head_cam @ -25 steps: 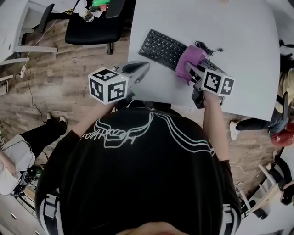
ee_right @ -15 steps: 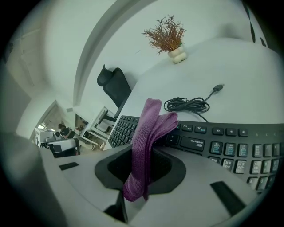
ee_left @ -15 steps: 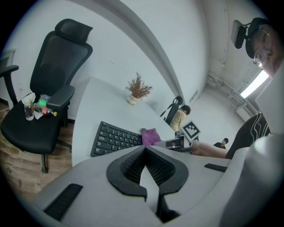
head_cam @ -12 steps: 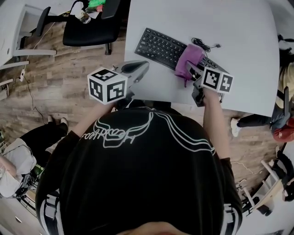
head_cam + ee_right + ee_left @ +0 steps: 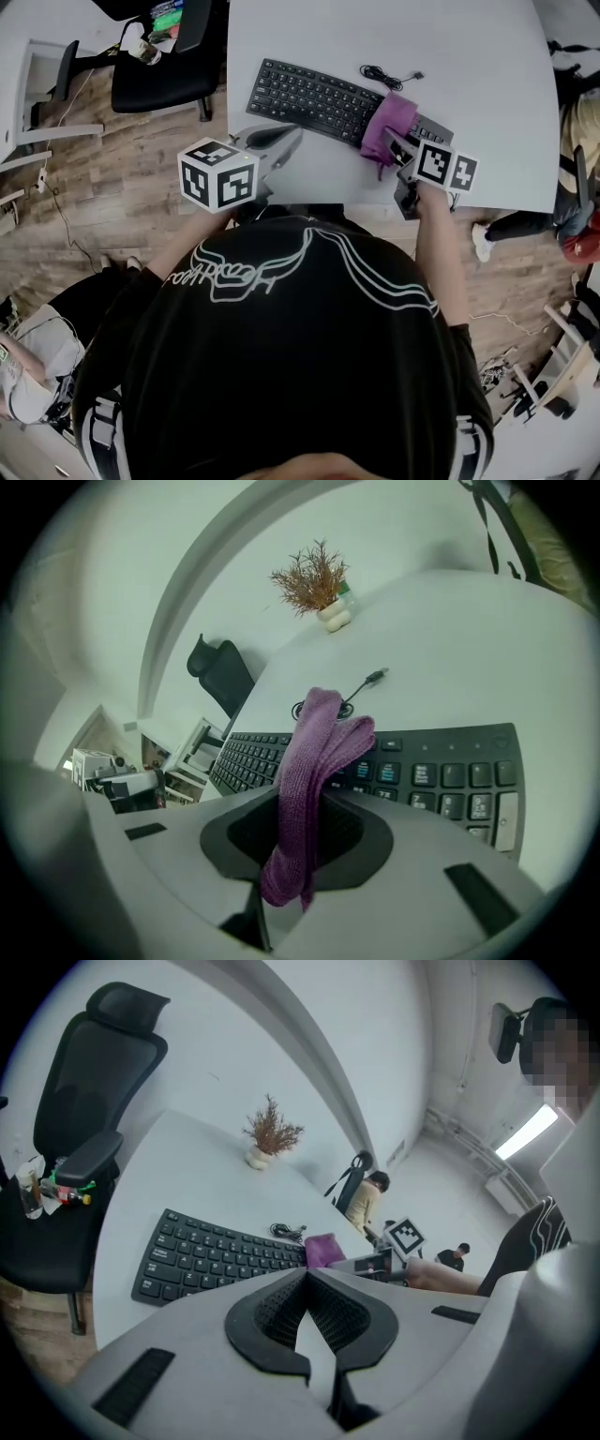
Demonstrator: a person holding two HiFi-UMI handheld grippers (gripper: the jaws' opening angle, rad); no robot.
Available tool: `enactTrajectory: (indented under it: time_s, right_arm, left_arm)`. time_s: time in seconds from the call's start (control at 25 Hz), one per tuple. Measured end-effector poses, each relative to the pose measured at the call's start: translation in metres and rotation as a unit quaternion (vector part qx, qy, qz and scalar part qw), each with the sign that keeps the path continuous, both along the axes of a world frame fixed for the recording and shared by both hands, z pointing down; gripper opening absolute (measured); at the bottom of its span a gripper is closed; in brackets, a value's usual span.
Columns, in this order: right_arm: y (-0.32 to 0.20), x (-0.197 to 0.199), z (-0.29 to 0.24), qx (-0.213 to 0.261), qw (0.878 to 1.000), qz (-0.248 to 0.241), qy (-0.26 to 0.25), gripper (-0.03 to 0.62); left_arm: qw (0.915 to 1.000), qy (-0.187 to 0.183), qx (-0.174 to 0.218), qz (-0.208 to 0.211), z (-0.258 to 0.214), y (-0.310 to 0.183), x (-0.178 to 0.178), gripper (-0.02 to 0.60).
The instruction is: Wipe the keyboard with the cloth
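A black keyboard (image 5: 309, 96) lies slanted on the white table (image 5: 487, 112). A purple cloth (image 5: 387, 129) is draped over the keyboard's right part, and my right gripper (image 5: 392, 146) is shut on it. In the right gripper view the cloth (image 5: 319, 742) hangs folded out of my right gripper (image 5: 305, 806), with the keyboard (image 5: 441, 772) just beyond. My left gripper (image 5: 294, 135) hovers at the table's near edge, left of the cloth, shut and holding nothing. The left gripper view shows my left gripper (image 5: 306, 1275) in front of the keyboard (image 5: 211, 1255) and the cloth (image 5: 324, 1249).
The keyboard's coiled cable (image 5: 386, 73) lies behind it. A potted dried plant (image 5: 269, 1140) stands far back on the table. A black office chair (image 5: 159, 66) stands off the table's left side. People sit beyond the right edge (image 5: 572, 141).
The right gripper has dragged the cloth rightward along the keyboard and a little toward the near edge. The left gripper has stayed put. The head view has shifted.
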State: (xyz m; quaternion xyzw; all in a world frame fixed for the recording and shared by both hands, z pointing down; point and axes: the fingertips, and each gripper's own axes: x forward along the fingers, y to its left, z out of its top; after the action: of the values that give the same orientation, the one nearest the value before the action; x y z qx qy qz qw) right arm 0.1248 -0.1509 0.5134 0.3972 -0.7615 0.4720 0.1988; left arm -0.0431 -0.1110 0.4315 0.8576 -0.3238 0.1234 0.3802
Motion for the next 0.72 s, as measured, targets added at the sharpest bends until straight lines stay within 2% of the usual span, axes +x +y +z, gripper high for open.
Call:
enactTrajectory:
  time_s: [0.48, 0.72]
  right_arm:
    - [0.021, 0.084, 0.001, -0.001, 0.998, 0.056, 0.010, 0.061]
    - [0.021, 0.101, 0.007, -0.002, 0.997, 0.071, 0.011, 0.061]
  left_arm:
    - [0.9985, 0.001, 0.004, 0.055, -0.003, -0.006, 0.071, 0.005]
    - [0.9970, 0.001, 0.006, 0.078, 0.000, -0.019, 0.089, 0.005]
